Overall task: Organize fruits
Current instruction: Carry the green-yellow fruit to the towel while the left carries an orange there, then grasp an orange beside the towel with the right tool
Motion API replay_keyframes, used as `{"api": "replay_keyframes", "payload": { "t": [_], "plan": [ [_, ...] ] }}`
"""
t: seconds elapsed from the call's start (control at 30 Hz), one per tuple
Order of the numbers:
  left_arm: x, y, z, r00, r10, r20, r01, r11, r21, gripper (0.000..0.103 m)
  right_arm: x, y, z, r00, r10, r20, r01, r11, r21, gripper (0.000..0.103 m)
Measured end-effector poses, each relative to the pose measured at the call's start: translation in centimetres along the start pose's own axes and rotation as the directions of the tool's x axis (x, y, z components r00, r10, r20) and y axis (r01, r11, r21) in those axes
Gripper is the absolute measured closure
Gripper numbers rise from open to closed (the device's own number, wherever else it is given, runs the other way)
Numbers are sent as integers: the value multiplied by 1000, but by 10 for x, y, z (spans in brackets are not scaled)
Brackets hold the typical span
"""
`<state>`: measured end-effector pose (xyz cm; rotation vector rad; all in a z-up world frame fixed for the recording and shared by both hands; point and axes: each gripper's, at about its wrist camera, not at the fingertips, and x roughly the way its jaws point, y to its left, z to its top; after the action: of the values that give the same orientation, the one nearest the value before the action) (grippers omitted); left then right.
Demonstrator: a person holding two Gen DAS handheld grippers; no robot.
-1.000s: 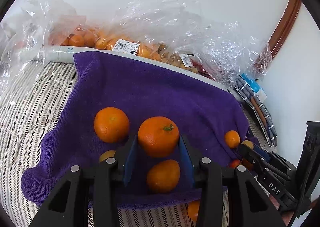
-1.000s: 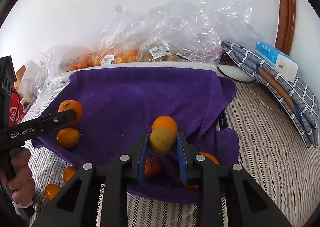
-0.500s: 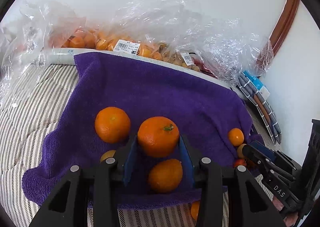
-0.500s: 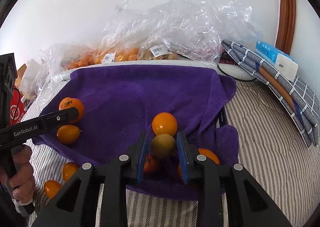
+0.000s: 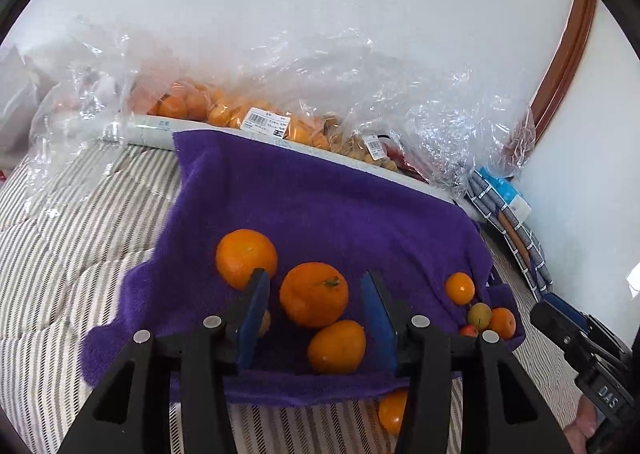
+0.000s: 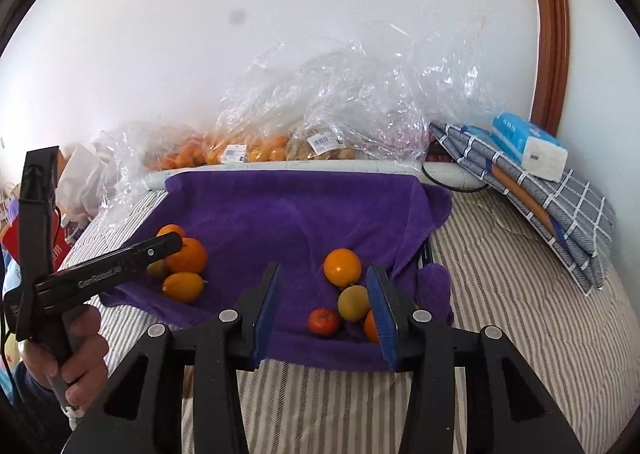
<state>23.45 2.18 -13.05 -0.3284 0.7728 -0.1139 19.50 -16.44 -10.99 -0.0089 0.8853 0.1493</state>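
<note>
You see two groups of fruit lying on the purple towel (image 6: 304, 222). On the left side lie a round orange (image 5: 246, 257), a bigger orange with a green stem (image 5: 314, 294) and an oval orange fruit (image 5: 337, 346), close together; a small yellowish fruit (image 6: 157, 268) sits just beside them. On the right side, near the towel's folded corner, you have a small round orange (image 6: 342, 267), a yellow-green fruit (image 6: 353, 303) touching a small red fruit (image 6: 323, 321), and one more orange (image 5: 501, 322) at the edge. One orange (image 5: 392, 412) lies off the towel, on the striped cover (image 6: 500, 294).
</note>
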Motion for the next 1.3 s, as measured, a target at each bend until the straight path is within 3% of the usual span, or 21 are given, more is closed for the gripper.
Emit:
{"api": "replay_keyframes", "payload": {
  "t": [0.23, 0.37, 0.53, 0.87, 1.07, 1.3],
  "plan": [
    [-39, 25, -18, 998, 48, 41, -49, 999, 21, 57, -15, 35, -26, 999, 12, -49, -14, 999, -41, 60],
    [-59, 43, -30, 995, 86, 54, -88, 996, 35, 57, -7, 60, -46, 993, 62, -97, -68, 996, -56, 63],
    [-74, 57, -38, 995, 85, 51, -87, 996, 28, 57, 12, 83, -57, 988, 71, -137, -82, 994, -73, 64],
    [-73, 69, -41, 998, 65, 19, -65, 998, -17, 57, 53, 81, -54, 968, 123, -218, -125, 992, 5, 67],
    [-69, 51, -49, 999, -21, -30, 22, 999, 39, 57, 24, 66, -51, 979, 132, -158, -133, 991, 4, 67],
    [-64, 0, -69, 982, -146, -115, 159, 981, 108, 54, -10, 24, -44, 992, 80, -102, -77, 996, 33, 67]
  ]
}}
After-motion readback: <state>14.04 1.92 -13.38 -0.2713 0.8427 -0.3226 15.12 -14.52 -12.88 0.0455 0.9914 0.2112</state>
